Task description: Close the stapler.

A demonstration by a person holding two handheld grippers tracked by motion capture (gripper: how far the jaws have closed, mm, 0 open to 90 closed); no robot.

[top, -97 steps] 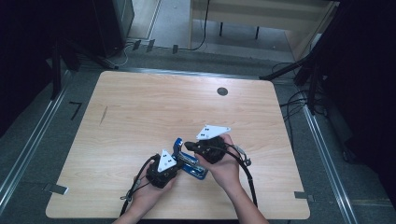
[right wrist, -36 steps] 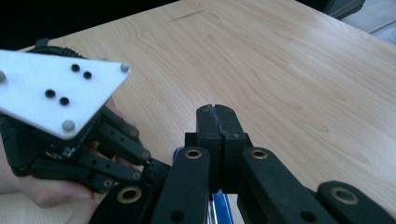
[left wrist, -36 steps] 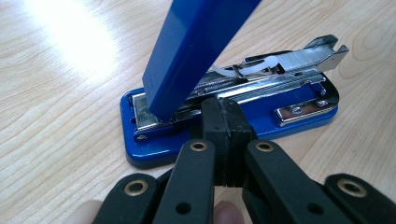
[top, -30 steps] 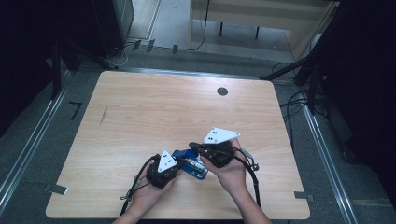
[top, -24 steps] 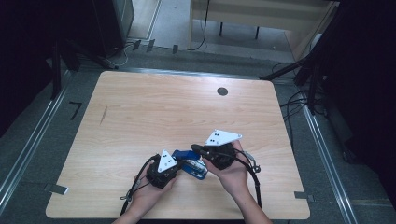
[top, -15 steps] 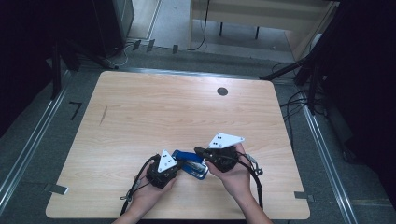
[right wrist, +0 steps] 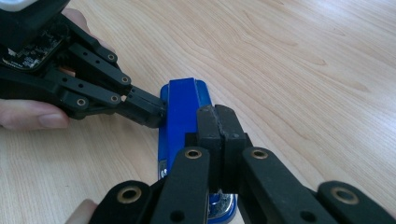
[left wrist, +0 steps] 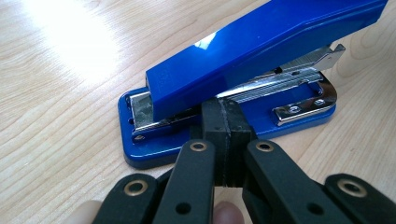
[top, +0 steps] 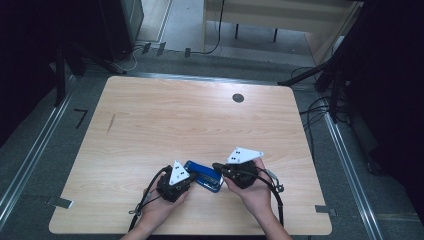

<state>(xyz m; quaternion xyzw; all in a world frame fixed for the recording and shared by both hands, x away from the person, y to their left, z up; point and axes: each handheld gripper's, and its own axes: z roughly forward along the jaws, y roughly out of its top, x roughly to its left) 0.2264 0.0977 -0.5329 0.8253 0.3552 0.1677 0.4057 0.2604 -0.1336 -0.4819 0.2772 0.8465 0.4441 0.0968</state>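
Observation:
A blue stapler (top: 202, 175) lies near the table's front edge, its metal magazine showing under the blue arm (left wrist: 261, 51). My left gripper (top: 189, 176) is shut, with nothing between its jaws. Its tip (left wrist: 226, 112) sits against the stapler's side, where the arm meets the base. My right gripper (top: 216, 166) comes in from the other side, also shut and holding nothing. Its tip (right wrist: 218, 116) is over the stapler's blue top (right wrist: 182, 102); I cannot tell whether it touches. The left gripper (right wrist: 149, 112) shows there against the stapler's edge.
The light wooden table (top: 175, 115) has a round black grommet (top: 238, 98) near its far edge. Cables (top: 320, 107) lie on the floor beyond the table's right side. A desk stands farther back.
My right gripper has shifted a little to the right and down toward the stapler. The left gripper and the stapler have kept still.

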